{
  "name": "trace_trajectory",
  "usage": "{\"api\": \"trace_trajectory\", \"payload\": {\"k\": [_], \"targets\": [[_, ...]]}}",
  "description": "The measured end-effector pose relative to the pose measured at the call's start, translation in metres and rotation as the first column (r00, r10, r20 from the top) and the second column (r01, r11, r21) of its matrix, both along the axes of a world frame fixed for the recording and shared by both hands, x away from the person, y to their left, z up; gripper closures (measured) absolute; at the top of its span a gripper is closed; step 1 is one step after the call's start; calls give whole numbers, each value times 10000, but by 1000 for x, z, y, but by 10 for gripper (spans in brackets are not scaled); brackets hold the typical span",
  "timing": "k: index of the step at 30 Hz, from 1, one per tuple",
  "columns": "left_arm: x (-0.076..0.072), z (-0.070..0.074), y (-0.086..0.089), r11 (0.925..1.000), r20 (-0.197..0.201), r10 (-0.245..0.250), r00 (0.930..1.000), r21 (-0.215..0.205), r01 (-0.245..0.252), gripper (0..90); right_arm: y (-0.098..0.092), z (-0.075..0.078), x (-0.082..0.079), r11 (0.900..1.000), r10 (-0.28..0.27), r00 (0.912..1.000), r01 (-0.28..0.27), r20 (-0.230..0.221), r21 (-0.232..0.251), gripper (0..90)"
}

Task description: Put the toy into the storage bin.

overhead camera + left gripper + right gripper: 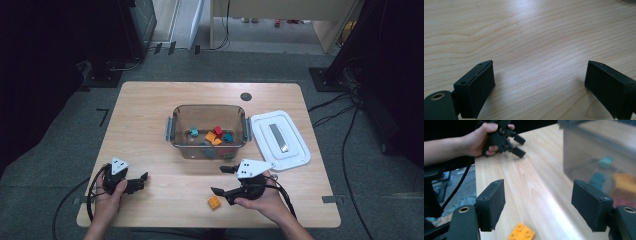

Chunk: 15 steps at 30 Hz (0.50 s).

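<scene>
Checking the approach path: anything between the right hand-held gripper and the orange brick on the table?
Nothing. In the right gripper view only bare table separates the open right hand-held gripper from the orange brick, just below its jaws.

orange studded brick (214, 202) lies flat, studs up, on the table near its front edge.
</scene>
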<state>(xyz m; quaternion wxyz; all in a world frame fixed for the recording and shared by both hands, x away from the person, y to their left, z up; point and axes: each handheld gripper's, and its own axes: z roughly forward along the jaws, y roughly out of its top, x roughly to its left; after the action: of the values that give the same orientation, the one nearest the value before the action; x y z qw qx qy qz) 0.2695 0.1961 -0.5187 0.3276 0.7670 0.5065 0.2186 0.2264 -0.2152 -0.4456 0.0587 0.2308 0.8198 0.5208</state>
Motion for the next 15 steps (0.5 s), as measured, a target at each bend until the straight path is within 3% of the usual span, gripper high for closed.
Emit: {"api": "trace_trajectory", "payload": {"k": [15], "targets": [[0,0,0,10000,0,-4,10000,4,4,91,8,-43,-15,9987,26,9980,-58,-633,-509,307]]}}
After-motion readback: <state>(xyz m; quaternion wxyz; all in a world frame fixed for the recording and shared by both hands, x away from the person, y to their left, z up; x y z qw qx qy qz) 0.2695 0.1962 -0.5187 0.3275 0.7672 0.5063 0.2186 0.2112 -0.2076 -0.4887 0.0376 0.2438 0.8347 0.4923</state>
